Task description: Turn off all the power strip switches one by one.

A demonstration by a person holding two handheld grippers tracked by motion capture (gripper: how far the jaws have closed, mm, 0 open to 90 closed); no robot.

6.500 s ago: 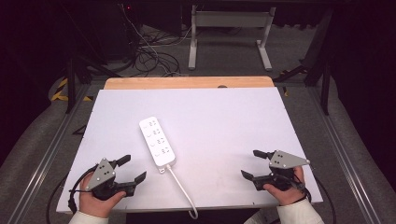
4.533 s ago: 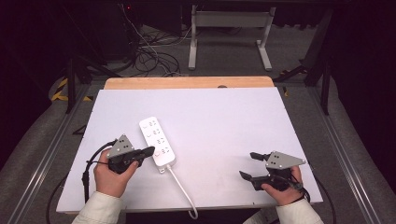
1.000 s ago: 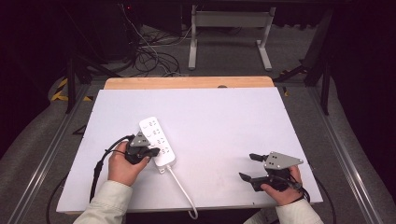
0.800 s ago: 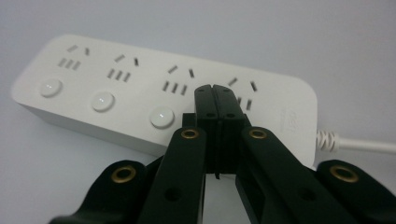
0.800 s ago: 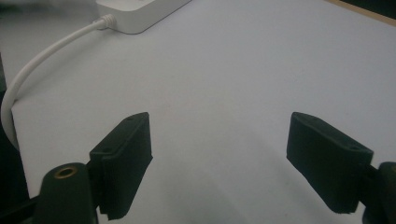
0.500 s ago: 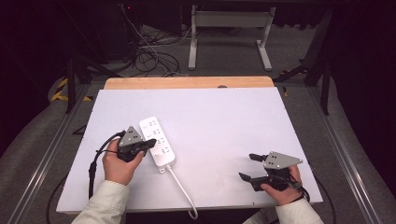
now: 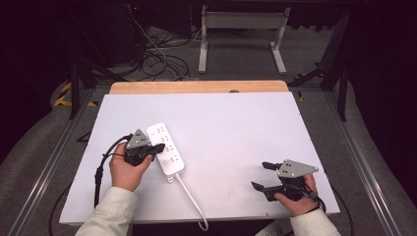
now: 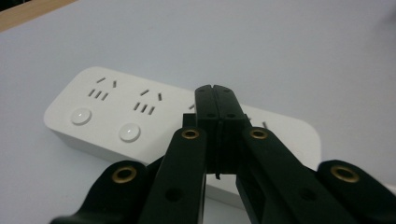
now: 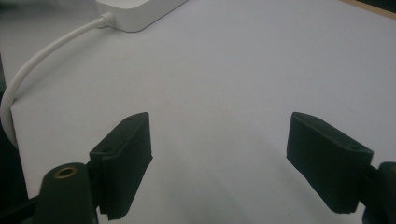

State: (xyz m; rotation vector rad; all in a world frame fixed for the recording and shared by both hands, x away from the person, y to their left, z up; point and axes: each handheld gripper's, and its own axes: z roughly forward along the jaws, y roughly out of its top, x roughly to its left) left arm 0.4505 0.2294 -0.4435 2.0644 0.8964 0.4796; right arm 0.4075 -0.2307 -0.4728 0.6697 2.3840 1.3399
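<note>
Glossy white power strip (image 7: 166, 150) on matte white table (image 7: 236, 128)
Left gripper (image 7: 156, 148) clenched empty, tips over rounded strip; right gripper (image 7: 262, 175) spread wide, black ribbed pads (image 9: 123, 158) above bare surface.

Power strip (image 7: 166, 149): lies on the counter (image 7: 236, 128), left of middle, slanting from far left to near right.
Cord (image 7: 191, 202): runs from the strip's near end to the counter's near edge.
Left hand-held gripper (image 7: 156, 147): at the strip's left side, tips over it.
Right hand-held gripper (image 7: 261, 175): near right corner, well apart from the strip.
</note>
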